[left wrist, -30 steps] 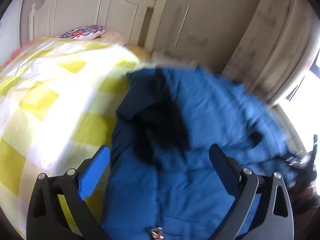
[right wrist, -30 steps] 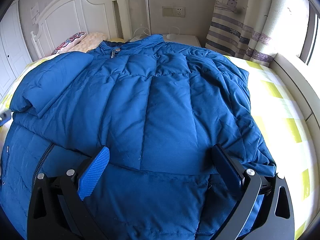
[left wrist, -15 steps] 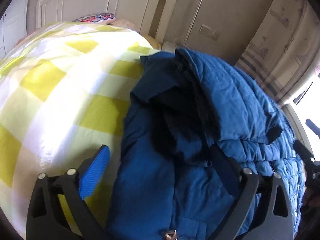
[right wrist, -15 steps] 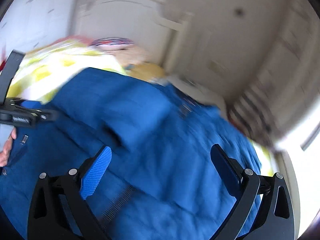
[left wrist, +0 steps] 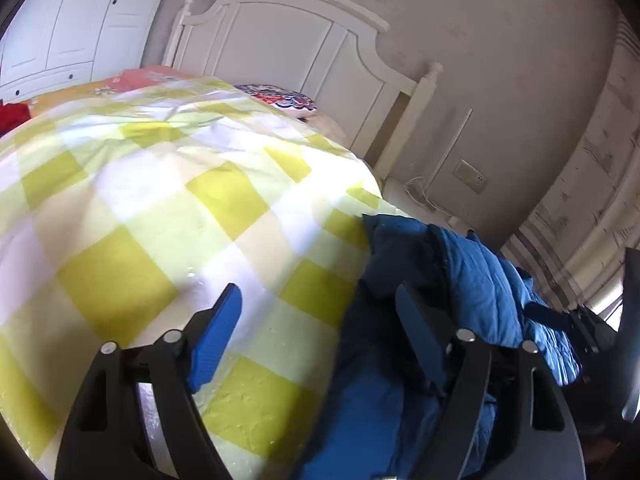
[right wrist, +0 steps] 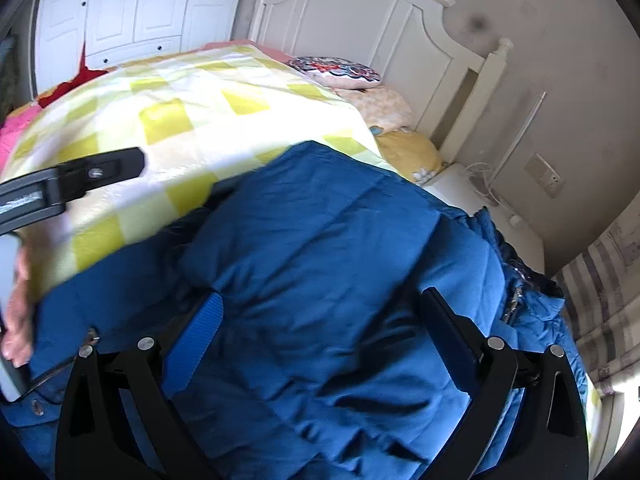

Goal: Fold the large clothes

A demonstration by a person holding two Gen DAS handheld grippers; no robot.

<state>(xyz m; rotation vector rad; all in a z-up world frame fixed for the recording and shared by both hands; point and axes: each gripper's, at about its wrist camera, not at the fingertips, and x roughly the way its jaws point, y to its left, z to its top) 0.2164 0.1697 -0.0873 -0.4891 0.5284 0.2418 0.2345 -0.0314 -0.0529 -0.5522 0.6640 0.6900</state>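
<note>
A large blue puffer jacket [right wrist: 340,240] lies on a bed with a yellow-and-white checked bedspread [left wrist: 160,200]. In the left wrist view the jacket [left wrist: 480,280] is bunched at the lower right. My left gripper [left wrist: 318,296] straddles the jacket's left edge. Its jaws are closing: the left pad hangs over the bedspread, the right finger over the jacket, and neither pad presses on the cloth. My right gripper [right wrist: 323,298] stands open above the jacket's folded middle, gripping nothing. The left gripper [right wrist: 80,176] and the person's hand [right wrist: 16,320] show at the left edge of the right wrist view.
A white headboard [left wrist: 300,40] stands at the far end of the bed, with a patterned pillow [right wrist: 336,72] in front of it. A white nightstand [right wrist: 480,200] with cables sits beside the bed. A white wardrobe [right wrist: 140,8] is at the back left and a striped curtain [right wrist: 600,300] at the right.
The left gripper swung left off the jacket, so the bedspread now fills most of its view, and its fingers stand closer together. The right gripper swung round and rolled over the jacket.
</note>
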